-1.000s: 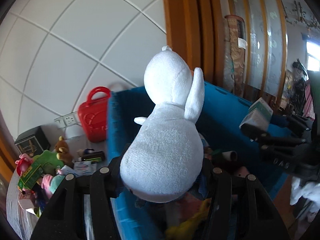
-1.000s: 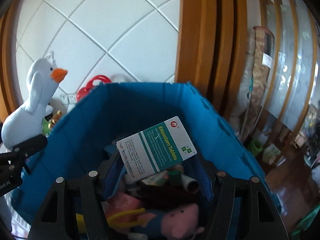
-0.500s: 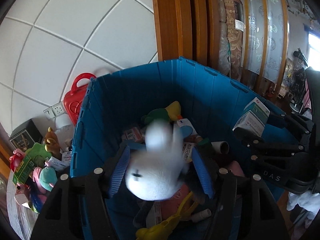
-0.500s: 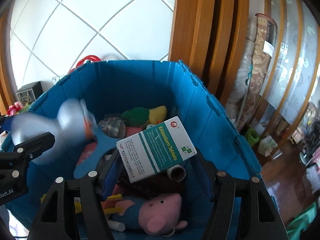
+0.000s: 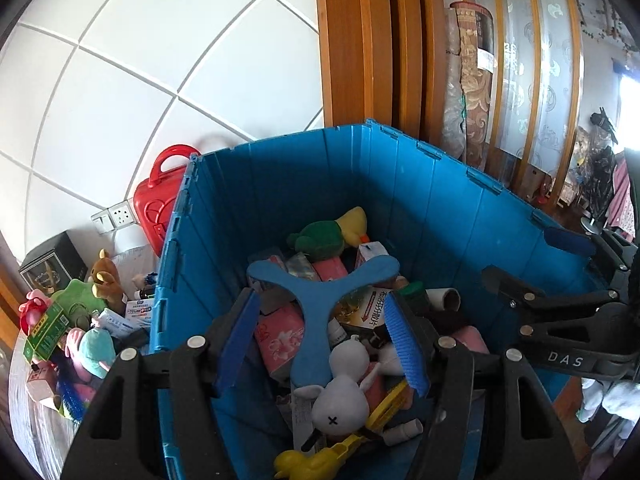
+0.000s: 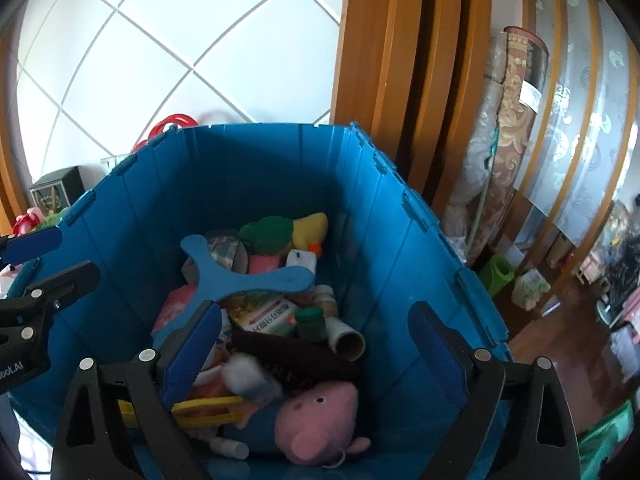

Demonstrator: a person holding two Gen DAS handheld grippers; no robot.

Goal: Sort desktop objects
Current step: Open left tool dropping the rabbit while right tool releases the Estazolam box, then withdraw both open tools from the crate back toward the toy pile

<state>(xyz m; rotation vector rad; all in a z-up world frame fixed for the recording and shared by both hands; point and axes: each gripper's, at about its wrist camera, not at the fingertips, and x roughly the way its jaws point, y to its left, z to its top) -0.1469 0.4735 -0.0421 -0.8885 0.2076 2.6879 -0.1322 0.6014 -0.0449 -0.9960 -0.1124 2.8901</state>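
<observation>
Both grippers hang over a deep blue crate (image 5: 440,200) with ribbed, hinged walls, and all places below are given relative to it. The left gripper (image 5: 324,336) has its jaws spread wide with nothing between the blue pads; the right gripper (image 6: 316,344) is likewise wide apart and holds nothing.

Inside the crate lies a jumble of sorted things. A white plush goose (image 5: 340,396), soft and rounded with a small stitched cross on it, rests near the front of the pile; in the right wrist view it shows only as a blurred white shape. On top of the heap sits a flat blue three-armed boomerang (image 5: 316,300). Toward the crate's back wall lies a green and yellow plush duck (image 5: 332,232). A pink pig plush (image 6: 316,420) in blue clothing lies at the front, beside a yellow plastic piece (image 6: 200,404). A medicine box with Chinese lettering (image 6: 268,316), a green-capped bottle (image 6: 310,320) and a cardboard tube (image 6: 348,340) lie in the middle, the tube just beside the bottle.

Outside the crate's left wall stand a red toy case (image 5: 156,204), touching the wall behind it, a small brown bear (image 5: 104,280), and more toys and boxes whose details are too small to tell.
</observation>
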